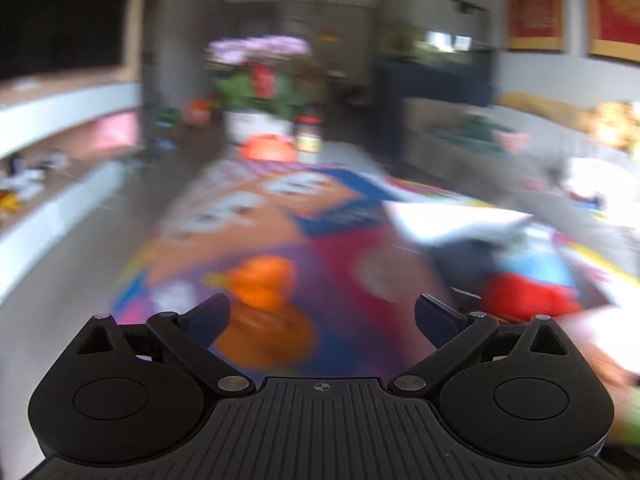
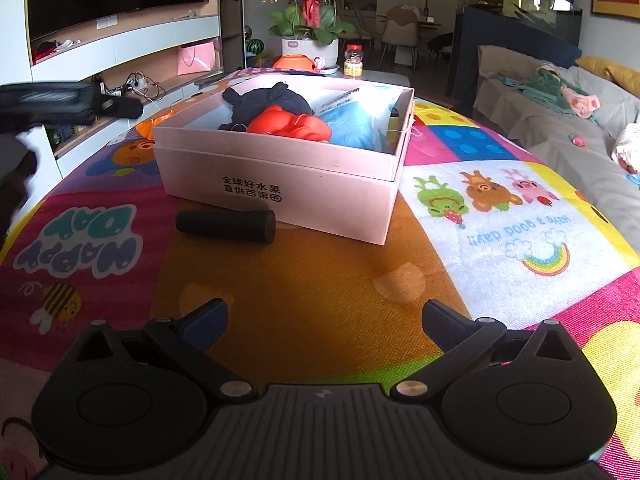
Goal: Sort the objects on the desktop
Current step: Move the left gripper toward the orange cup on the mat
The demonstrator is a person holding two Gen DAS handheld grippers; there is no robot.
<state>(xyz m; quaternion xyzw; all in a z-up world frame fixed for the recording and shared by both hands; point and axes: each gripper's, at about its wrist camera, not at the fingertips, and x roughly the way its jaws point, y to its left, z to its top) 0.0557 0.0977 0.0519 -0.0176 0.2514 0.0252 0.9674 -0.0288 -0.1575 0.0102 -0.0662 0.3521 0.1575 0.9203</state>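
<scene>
The right gripper (image 2: 324, 316) hangs over the cartoon play mat (image 2: 500, 232) with its jaws spread wide and nothing between them. Ahead of it lies the black cylinder (image 2: 226, 222), on its side, just beside the near wall of the pale cardboard box (image 2: 280, 176) — the only loose object near the box in this view. Inside the box sit a black plush toy (image 2: 264, 98), a red toy (image 2: 292, 126) and a blue packet (image 2: 356, 124).

The left gripper (image 1: 322, 316) also stands wide apart and empty. Its own view is badly smeared; an orange shape (image 1: 260, 284) on the mat below it may be a printed figure rather than an object — I cannot tell which. In the right wrist view the left gripper shows at the left edge, above the mat and well apart from the box.

The step in hand looks like fetching the cylinder. To do it well, come down over its middle with the fingers across its length, not along it, so it cannot roll away. Keep clear of the box wall behind it, then lift above the rim before releasing inside.
</scene>
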